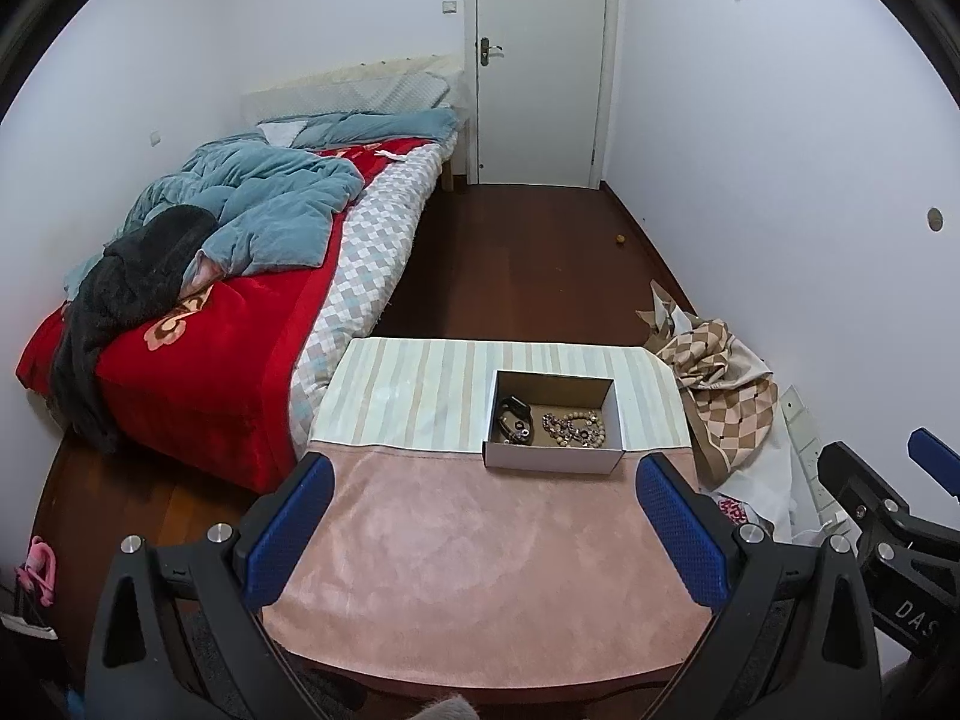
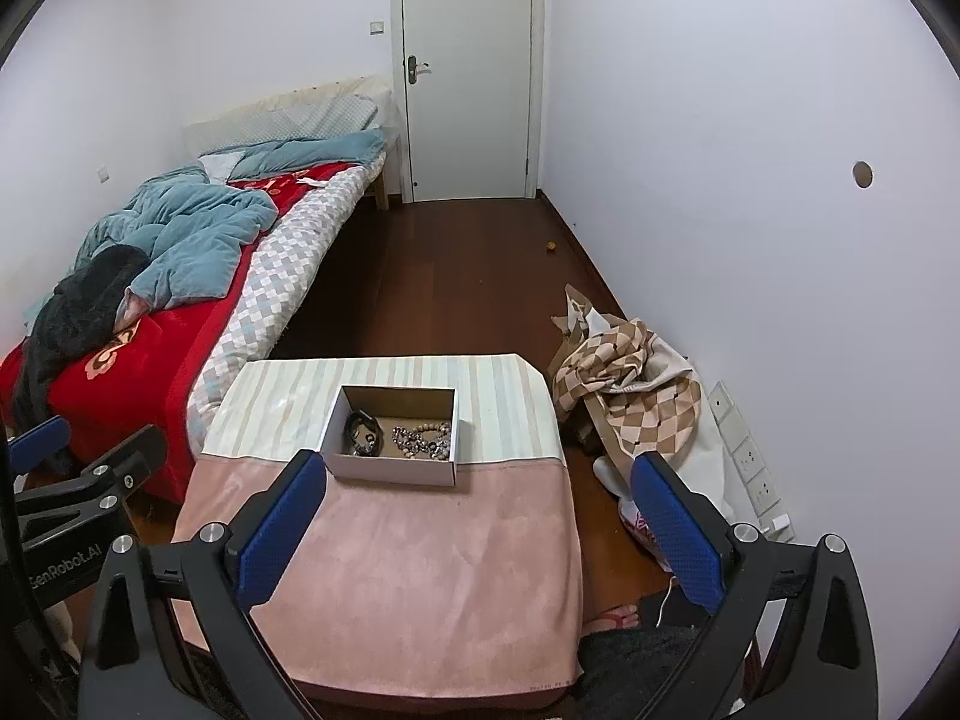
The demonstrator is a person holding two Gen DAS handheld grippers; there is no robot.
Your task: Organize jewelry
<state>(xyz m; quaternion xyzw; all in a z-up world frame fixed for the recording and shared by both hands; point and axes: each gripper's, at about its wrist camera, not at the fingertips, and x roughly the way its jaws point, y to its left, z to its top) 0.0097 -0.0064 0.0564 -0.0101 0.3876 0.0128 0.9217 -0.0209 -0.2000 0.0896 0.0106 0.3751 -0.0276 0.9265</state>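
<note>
- Along the left wall, a bed [image 1: 240, 300] with a red blanket and a crumpled blue quilt fills that side of the room; a white door [image 1: 540, 60] stands shut at the far end.
- On the floor to the right of the table, a checked cloth [image 1: 720, 384] lies heaped against the wall.
- In the near middle, the table [image 1: 480, 570] is covered by a pink cloth on its near part and a striped cloth on its far part.
- On the table, where the two cloths meet, sits an open white box [image 1: 552, 459], a little right of centre in the left wrist view.
- Inside the box, a black bracelet [image 1: 515, 414] lies at the left and beaded strands [image 1: 575, 427] lie at the right, near each other; whether they touch I cannot tell.
- The left hand-held gripper [image 1: 483, 531] hovers over the near pink cloth, its blue pads wide apart and holding nothing.
- The right hand-held gripper [image 2: 480, 531] hangs on the near right side, partly past the table's right edge, fingers spread wide and empty too.
- Judging by this, the task looks finished or close to it: all the jewelry I can see is in the box, and none shows on the cloths. What might remain is straightening the pieces inside.
</note>
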